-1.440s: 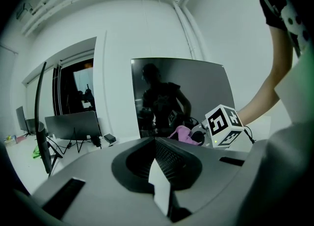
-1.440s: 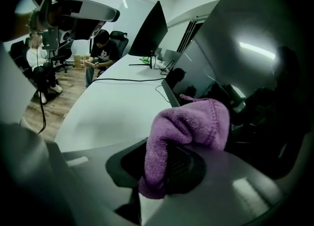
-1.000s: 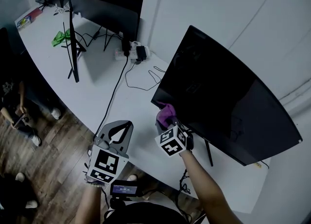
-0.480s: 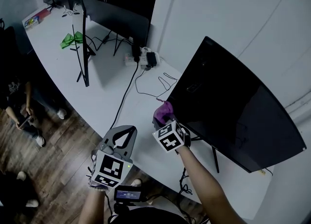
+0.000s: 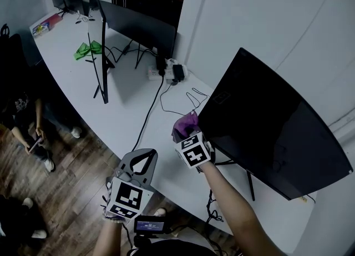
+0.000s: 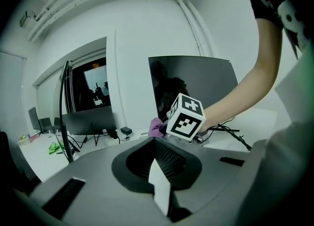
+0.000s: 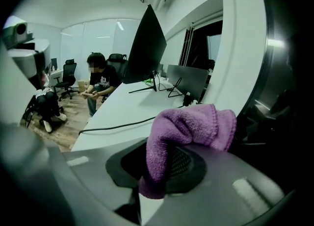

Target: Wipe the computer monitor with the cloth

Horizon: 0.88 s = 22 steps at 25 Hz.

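The big dark computer monitor point(image 5: 277, 127) stands on the white table point(image 5: 127, 110) at the right, against the wall. My right gripper point(image 5: 186, 131) is shut on a purple cloth point(image 5: 186, 121) and holds it just left of the screen's lower left corner. In the right gripper view the cloth point(image 7: 189, 132) droops over the gripper point(image 7: 157, 181), with the dark screen point(image 7: 289, 97) close on the right. My left gripper point(image 5: 145, 157) hovers near the table's front edge, shut and empty. The left gripper view shows that gripper point(image 6: 159, 181), the cloth point(image 6: 156, 128) and the monitor point(image 6: 196, 83).
Two more monitors point(image 5: 100, 49) point(image 5: 138, 24) stand at the back left. A power strip point(image 5: 166, 73) and black cables point(image 5: 150, 110) lie between them and me. A green cloth point(image 5: 86, 49) lies far left. A person point(image 5: 25, 121) sits beyond the table's left edge.
My right gripper has carried the cloth leftward along the screen's lower edge, past its left corner. The left gripper has stayed shut near the table's edge.
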{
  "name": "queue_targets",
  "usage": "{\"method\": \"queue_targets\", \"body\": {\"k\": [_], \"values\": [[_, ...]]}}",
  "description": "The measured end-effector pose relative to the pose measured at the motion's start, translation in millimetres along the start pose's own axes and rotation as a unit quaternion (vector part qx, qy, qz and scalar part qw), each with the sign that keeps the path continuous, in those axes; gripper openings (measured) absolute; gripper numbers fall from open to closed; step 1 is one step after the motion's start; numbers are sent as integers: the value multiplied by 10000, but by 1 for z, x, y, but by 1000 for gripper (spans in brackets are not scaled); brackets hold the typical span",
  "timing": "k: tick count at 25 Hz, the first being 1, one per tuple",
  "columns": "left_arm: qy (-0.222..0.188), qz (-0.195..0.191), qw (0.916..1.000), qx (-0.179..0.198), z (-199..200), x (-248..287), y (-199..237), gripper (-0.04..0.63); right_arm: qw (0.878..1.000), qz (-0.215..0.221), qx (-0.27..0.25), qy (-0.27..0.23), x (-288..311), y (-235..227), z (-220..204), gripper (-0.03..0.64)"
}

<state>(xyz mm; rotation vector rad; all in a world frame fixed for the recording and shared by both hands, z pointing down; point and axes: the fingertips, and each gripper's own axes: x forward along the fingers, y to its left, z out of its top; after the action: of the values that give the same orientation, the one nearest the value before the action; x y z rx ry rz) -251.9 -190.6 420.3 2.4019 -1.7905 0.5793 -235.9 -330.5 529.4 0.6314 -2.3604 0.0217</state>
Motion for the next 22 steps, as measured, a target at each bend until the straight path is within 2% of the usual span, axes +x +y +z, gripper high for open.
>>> {"method": "queue_targets", "body": {"k": [6, 15, 22], "values": [[-31, -15, 10000, 14, 0, 0, -4, 6, 9993, -167, 211, -259, -8, -13, 24, 77], [-175, -127, 9998, 57, 12, 1, -11, 6, 9971, -465, 150, -583, -37, -31, 50, 77], [-306, -214, 9992, 122, 22, 4, -18, 6, 9926, -603, 391, -984, -66, -46, 80, 77]]}}
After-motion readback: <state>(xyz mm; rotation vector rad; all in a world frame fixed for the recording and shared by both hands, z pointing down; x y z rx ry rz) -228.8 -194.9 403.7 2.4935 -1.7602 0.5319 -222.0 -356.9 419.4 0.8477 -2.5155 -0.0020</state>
